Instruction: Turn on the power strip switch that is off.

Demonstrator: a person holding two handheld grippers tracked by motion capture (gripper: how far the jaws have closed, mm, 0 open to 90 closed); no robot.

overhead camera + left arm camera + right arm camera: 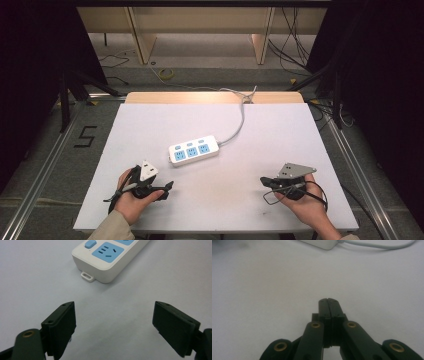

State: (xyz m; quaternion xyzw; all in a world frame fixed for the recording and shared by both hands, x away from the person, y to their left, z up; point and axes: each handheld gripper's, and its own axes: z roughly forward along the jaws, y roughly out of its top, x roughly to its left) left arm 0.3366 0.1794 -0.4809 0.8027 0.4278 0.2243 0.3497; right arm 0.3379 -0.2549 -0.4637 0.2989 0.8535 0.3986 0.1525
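Tabletop came first: your wide white rectangular table (280, 150) filled the high view, with a strip of bare wood along its far edge. Near its middle lay the white plastic power strip with three blue sockets (194, 150), set at a slight slant, its pale grey cord (239, 125) running away from you and over the far edge.

Your high view took in the whole strip and both of your hands. Your left gripper view gave only the strip's near end (110, 258), with one blue socket, a blue switch and a small mounting tab, close ahead of the jaws. Your right gripper view caught just a corner of the strip (319, 243) at the top edge, with the cord (382, 245) trailing off to the side.

Your left hand (131, 196) held the black two-jaw left gripper (113, 327) low over the table, near the front edge; its jaws stood wide apart, with nothing between them but bare table. Your right hand (306, 200) held the black right gripper (328, 305) near the front right; its jaws were pressed together with nothing between them. Both grippers sat well apart from each other, and neither touched the strip.
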